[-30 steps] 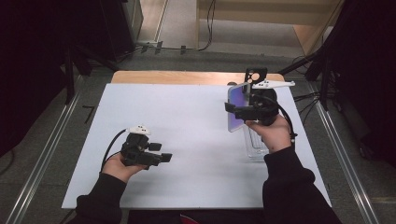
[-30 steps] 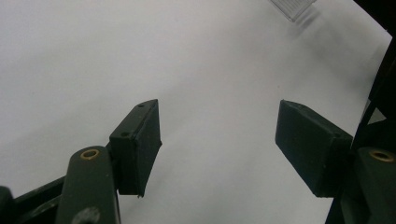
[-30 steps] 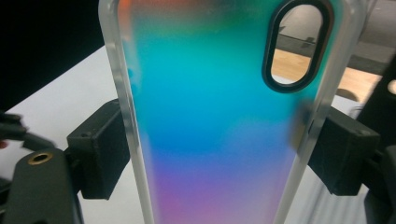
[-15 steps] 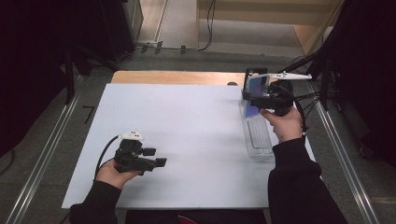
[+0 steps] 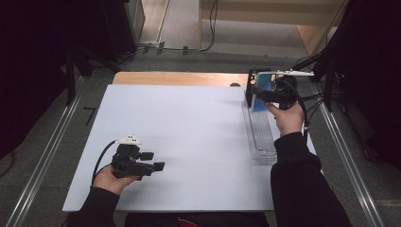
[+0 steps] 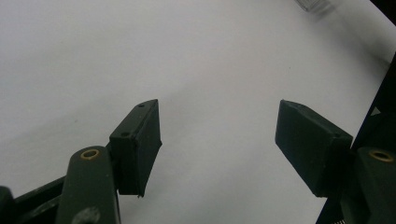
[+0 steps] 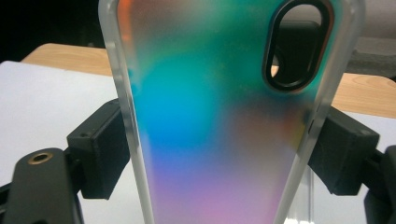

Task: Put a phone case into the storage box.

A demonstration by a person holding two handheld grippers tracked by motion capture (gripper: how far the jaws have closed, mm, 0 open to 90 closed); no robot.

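Right claw [image 5: 251, 92] is pinching the iridescent phone case [image 7: 219, 116] by its long edges, camera hole pointing away, above the clear tray's [image 5: 261, 137] far end. Left claw [image 5: 158, 166] spread, nothing between.

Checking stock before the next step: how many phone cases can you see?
1: an iridescent phone case, clamped in the right gripper above the clear tray at the table's far right.
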